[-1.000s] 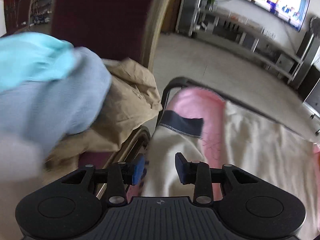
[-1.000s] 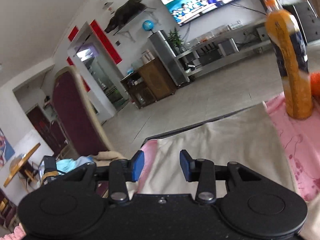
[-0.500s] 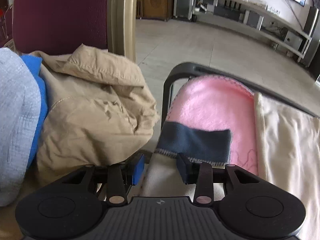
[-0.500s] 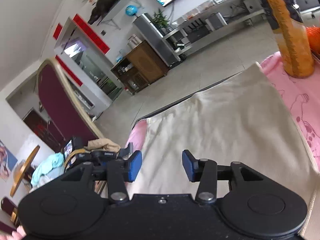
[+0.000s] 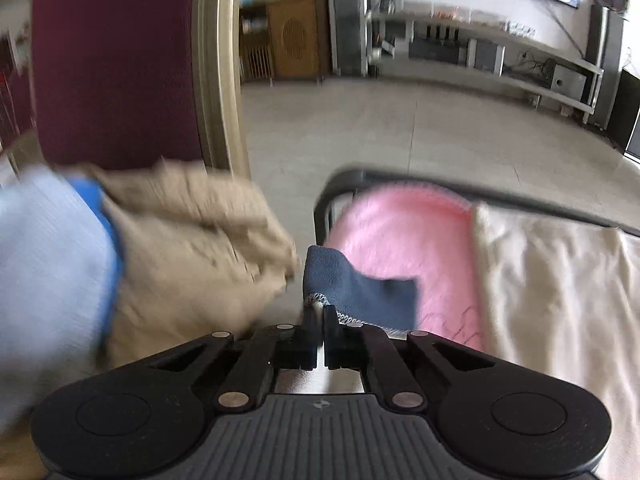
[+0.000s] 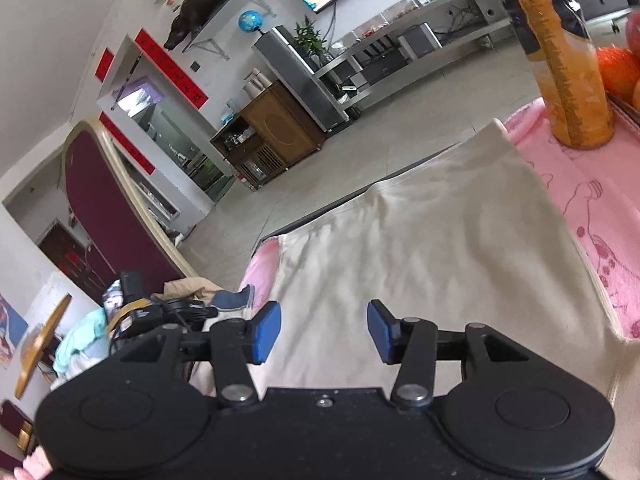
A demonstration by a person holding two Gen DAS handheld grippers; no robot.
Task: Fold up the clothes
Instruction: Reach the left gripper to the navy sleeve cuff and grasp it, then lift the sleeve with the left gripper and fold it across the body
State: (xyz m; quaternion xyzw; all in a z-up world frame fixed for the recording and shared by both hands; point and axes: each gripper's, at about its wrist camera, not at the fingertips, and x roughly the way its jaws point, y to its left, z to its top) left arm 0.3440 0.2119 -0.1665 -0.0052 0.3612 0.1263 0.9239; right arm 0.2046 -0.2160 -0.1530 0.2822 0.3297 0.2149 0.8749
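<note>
The left tool [image 5: 319, 334] has its two fingers pressed together on the dark blue cuff [image 5: 352, 284] of the cream garment [image 6: 420, 248]. The cuff stands up just ahead of the fingertips, with a stitched edge visible at the pinch. To the right of this tool the cream garment lies flat on a pink blanket [image 5: 404, 232] that covers the surface, and the black metal frame [image 5: 340, 184] of the surface curves around the far edge. To the left of the tool, a beige garment [image 5: 192, 248] lies in a heap, blurred, with a light blue garment [image 5: 48, 272] beside it further left. Behind them is a dark red chair back [image 5: 116, 60].

The right tool [image 6: 324, 330] is spread wide, with nothing between its blue pads [image 6: 266, 332]. It hovers over the near part of the cream garment, which stretches ahead of it across the pink blanket. Far ahead and to the right, an orange drink bottle [image 6: 568, 80] stands on the blanket, and some oranges [image 6: 618, 68] are just beside it. Ahead to the left of the right tool, the left tool is seen holding the blue cuff at the left edge of the surface.
</note>
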